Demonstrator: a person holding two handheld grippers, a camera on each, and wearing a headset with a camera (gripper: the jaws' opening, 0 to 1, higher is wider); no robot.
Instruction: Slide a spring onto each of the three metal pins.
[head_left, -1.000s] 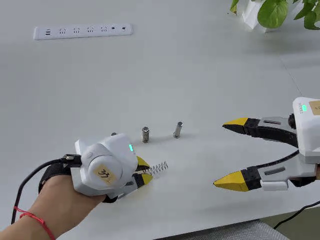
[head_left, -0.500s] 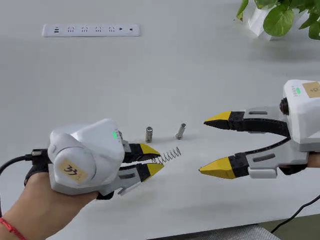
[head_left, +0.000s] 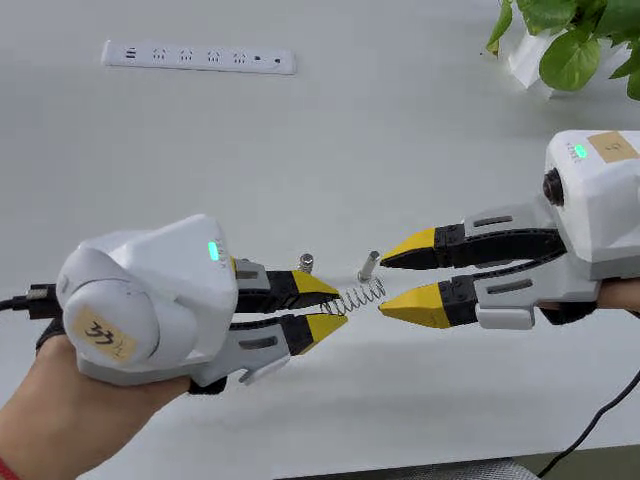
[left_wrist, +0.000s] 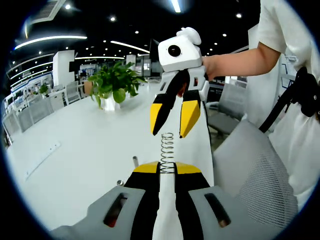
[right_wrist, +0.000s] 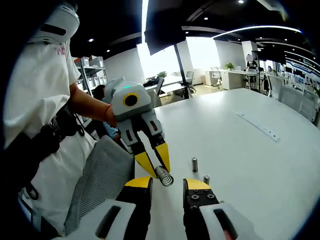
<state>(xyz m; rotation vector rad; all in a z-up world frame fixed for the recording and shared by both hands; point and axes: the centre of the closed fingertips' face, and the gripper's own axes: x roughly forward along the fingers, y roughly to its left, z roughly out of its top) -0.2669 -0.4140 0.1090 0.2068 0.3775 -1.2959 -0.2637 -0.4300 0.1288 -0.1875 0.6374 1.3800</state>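
Hard to see everything from here. The left gripper (head_left: 338, 306) is big and white and blocks the stretch of table (head_left: 400, 140) right behind it. I can pick out two pins past the jaw tips. One is a pin with coils on it (head_left: 306, 262), its lower part cut off by the left gripper's upper jaw. Just beside it to the right is a bare pin (head_left: 368, 266), which looks to lean a little. In the right gripper view both stand up off the white top, and the coils on the first are plain to see.

Now the grippers. The left one is closed right down on the near end of a loose spring (head_left: 358, 297). In its own view the yellow tips pinch the last coils between them, and the rest of the spring sticks straight out ahead. The spring is up in the air above the table, in front of the two pins, held roughly level.

The right gripper (head_left: 383, 285) faces it, tip to tip. Its jaws are parted, a modest gap, yellow ends angled in. The spring's free end sits right at the mouth of that gap. In the right gripper view the coil end floats between the two tips, and I can't tell whether either jaw touches it.

Far back on the table lies a white power strip (head_left: 198, 57), and a leafy plant (head_left: 565, 40) is cut off at the top right corner.
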